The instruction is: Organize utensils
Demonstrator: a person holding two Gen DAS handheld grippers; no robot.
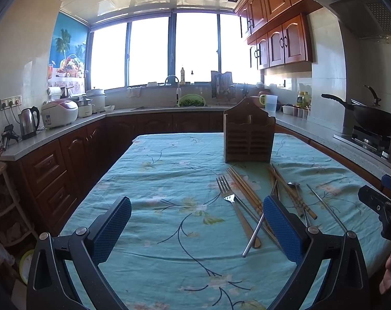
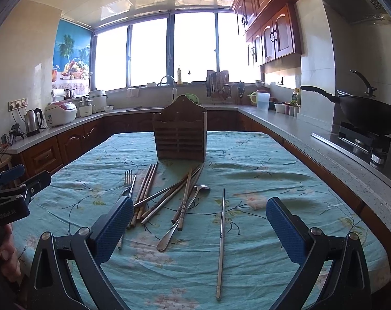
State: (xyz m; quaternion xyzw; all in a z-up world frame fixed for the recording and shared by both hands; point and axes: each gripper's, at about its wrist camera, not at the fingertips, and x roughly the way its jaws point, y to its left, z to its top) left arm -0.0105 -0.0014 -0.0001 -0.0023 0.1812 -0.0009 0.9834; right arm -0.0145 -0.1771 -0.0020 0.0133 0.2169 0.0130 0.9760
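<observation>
Utensil holder [image 2: 179,131] stands upright at the table's [image 2: 285,170] far end. In front of it the chopsticks [image 2: 146,188] lie heaped, fork [image 2: 128,180] on their left, spoon [image 2: 187,211] among them, one metal chopstick [image 2: 221,240] alone to the right.

Domestic kitchen, U-shaped layout, observed from a central table.

Grey countertop [image 2: 285,126] over dark wood base cabinets runs from 9 o'clock round to 3 o'clock; wall cabinets [image 1: 278,44] at 1 o'clock; black wok [image 2: 368,118] on a gas hob beneath an extractor hood [image 1: 363,7] at 3 o'clock; sink tap [image 1: 172,80] under a wide window [image 2: 169,49] at 12 o'clock; rice cooker [image 1: 59,113] and electric kettle [image 1: 29,122] at 10 o'clock; table carries a floral turquoise tablecloth [image 1: 169,180].
</observation>
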